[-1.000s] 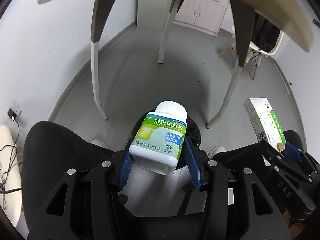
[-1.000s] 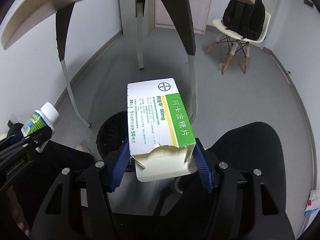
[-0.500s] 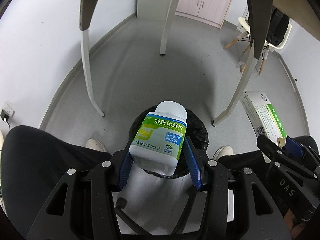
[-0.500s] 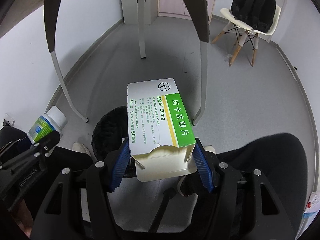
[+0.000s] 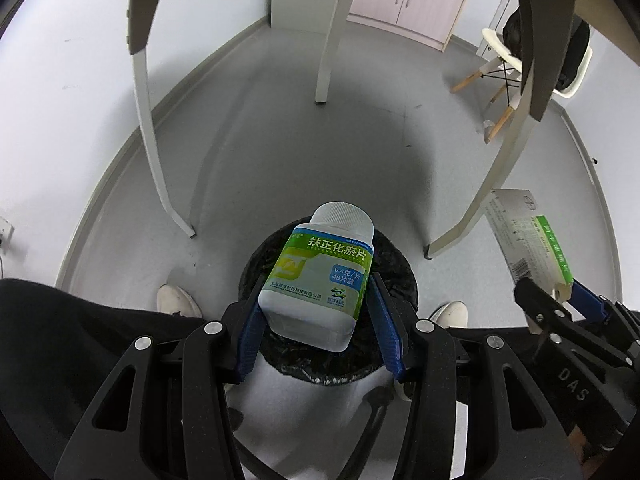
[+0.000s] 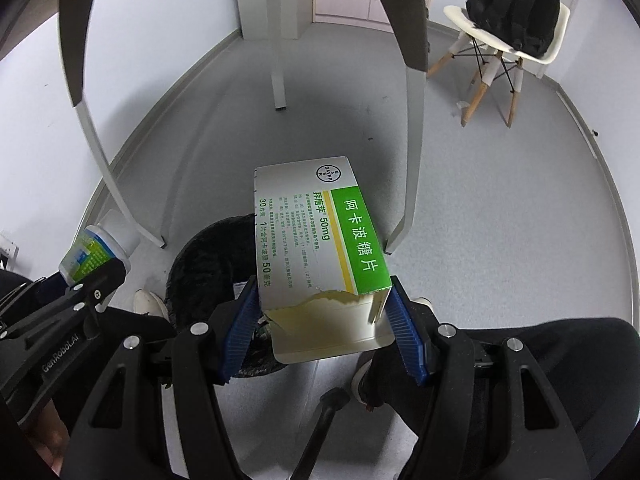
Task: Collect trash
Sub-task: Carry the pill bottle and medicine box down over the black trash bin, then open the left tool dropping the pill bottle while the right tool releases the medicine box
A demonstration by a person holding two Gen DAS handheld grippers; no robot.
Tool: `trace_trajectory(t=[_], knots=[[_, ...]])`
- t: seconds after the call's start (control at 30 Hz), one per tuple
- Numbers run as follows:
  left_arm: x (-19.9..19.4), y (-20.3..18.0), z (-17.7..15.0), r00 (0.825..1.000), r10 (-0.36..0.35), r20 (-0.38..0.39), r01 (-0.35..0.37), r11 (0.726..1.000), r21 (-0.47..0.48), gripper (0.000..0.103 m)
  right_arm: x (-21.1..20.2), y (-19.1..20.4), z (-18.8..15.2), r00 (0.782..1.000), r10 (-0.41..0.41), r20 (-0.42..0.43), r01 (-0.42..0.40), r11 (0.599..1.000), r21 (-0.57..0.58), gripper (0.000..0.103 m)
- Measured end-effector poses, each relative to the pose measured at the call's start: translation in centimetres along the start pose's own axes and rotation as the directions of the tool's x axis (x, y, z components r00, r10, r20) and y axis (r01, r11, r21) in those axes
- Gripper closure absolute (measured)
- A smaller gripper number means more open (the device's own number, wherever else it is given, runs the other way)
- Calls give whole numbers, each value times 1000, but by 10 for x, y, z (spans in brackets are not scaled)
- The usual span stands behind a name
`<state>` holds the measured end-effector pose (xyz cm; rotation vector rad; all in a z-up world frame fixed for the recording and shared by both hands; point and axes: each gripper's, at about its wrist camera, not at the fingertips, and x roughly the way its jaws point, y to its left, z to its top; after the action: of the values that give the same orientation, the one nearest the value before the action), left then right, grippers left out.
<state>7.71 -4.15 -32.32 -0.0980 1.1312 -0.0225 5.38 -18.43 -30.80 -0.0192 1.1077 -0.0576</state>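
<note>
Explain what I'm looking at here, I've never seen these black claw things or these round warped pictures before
These are two hand-held grabbers, each with two blue-padded fingers, and a person holds one in each hand. Each grabber carries a wide-angle camera looking along its fingers, which is why the pictures look bent.

One picture is from the left gripper. It is shut on a white pill bottle with a green and blue label, held right above a black-lined trash bin on the grey floor.

The other picture is from the right gripper. It is shut on a torn-open medicine box, white and green. The same bin shows below and to the left of the box.

Around them you see table legs, the person's white shoes, and a chair with a black backpack on it.
</note>
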Motion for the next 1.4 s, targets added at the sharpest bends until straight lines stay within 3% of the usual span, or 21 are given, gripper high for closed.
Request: trace_trajectory(t=[0.57,0.73,1.03,1.4], knots=[[48,-46,13,998,-15,-57,21,996,92,53,40,-49,1,998,-32,-61,36,997,75,44],[47,-49,11,999,-5,-34,8,995,101,34,44,-50,-2,997,-22,-73,29,996,90,44],[36,-24,8,1000,29,-2,-28,997,72,8,45,-38,5,998,2,-62,3,997,73,43],[17,35,3,997,75,19,-75,997,-26,6,45,15,14,997,44,-57,-46,999,-19,43]])
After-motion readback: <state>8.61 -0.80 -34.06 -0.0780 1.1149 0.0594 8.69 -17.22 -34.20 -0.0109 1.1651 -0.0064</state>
